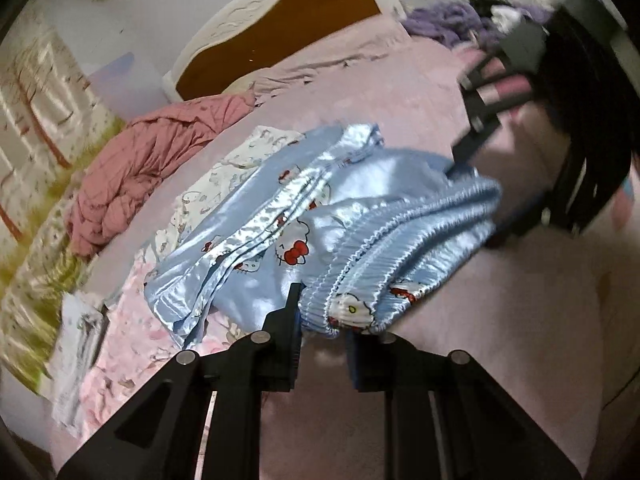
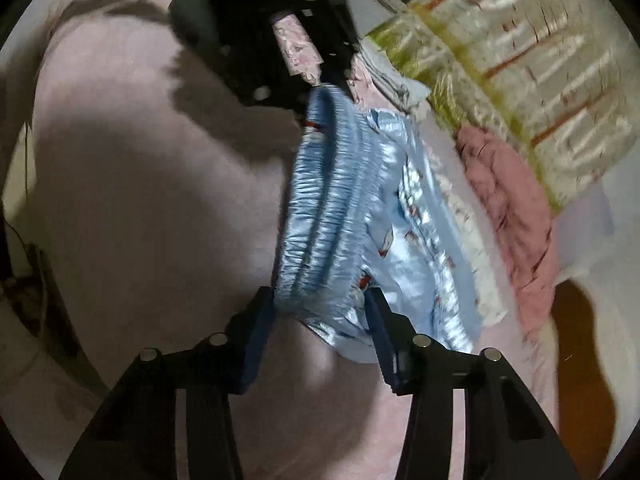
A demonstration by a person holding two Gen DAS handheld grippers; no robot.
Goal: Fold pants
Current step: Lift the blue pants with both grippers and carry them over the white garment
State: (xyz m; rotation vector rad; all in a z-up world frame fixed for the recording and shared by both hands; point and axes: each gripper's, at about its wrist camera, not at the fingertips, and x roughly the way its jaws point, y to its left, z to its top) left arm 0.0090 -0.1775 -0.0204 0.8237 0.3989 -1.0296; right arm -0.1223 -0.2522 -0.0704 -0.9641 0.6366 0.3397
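A pink bed sheet (image 1: 400, 92) covers the whole working surface and runs back to a wooden headboard (image 1: 280, 28) at the far end. On the far left a crumpled dusty-pink quilt (image 1: 132, 168) lies against a patterned blanket (image 1: 36, 240) along the left edge, and a purple throw (image 1: 440, 24) is bundled at the far right. The task item, a pair of shiny light-blue satin pants (image 1: 320, 216) printed with cartoon cats, lies at mid-bed on top of a white printed garment (image 1: 224, 176) and a pale pink garment (image 1: 128, 344); the legs trail towards the far left and the gathered elastic waistband (image 1: 400, 236) faces the near right. The left gripper (image 1: 322, 320) has its jaws drawn close together on the near end of the waistband, and the fabric is bunched between the pads, so it reads as a grip. The right gripper (image 2: 320, 312) stands about half open at the opposite end of the waistband; the band sits between its fingers, but a gap shows on either side, so no hold is judged there. The right wrist view is blurred, which limits certainty. In my judgement the step in hand is securing both waistband corners before lifting and straightening the pants. The next move calls for the right jaws to close on the band, after which both hands can draw it taut and lay the legs one over the other.
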